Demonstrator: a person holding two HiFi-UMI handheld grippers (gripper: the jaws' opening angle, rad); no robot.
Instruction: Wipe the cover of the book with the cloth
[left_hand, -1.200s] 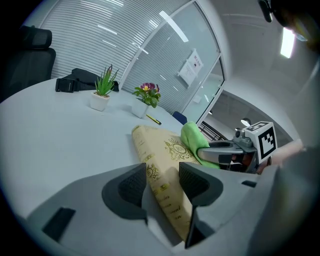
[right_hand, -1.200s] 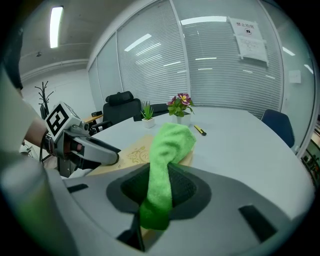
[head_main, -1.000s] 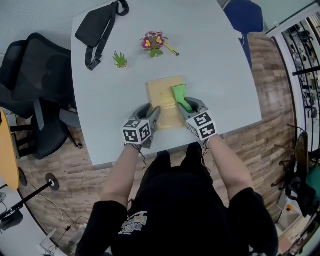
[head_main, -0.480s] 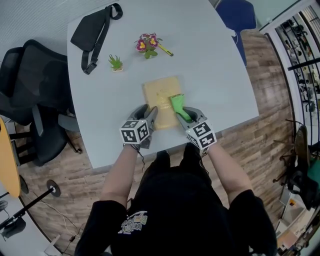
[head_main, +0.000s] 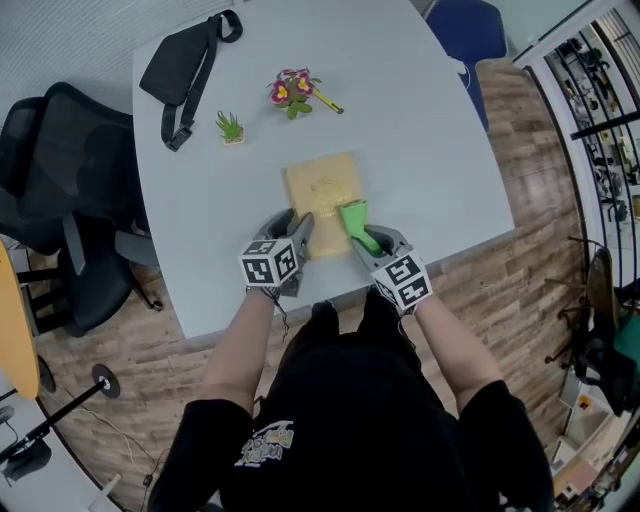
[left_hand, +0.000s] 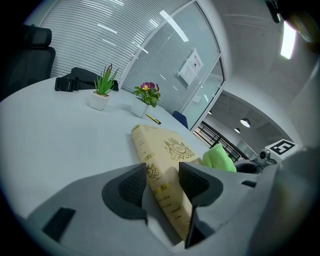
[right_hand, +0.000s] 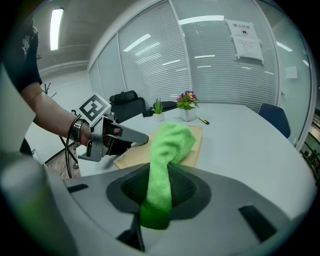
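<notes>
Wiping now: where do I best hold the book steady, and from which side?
Take the book at its near, spine-side corner, coming in from the near edge of the table. It lies flat, so only its edges offer thickness, and that corner is clear of the cloth held by the right gripper. The left gripper has it there.

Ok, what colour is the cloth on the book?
The cloth is bright green, clearest in the right gripper view.

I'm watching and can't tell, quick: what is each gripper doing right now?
Left gripper: closed on the book's near corner.
Right gripper: closed on the green cloth, which rests on the book.
</notes>
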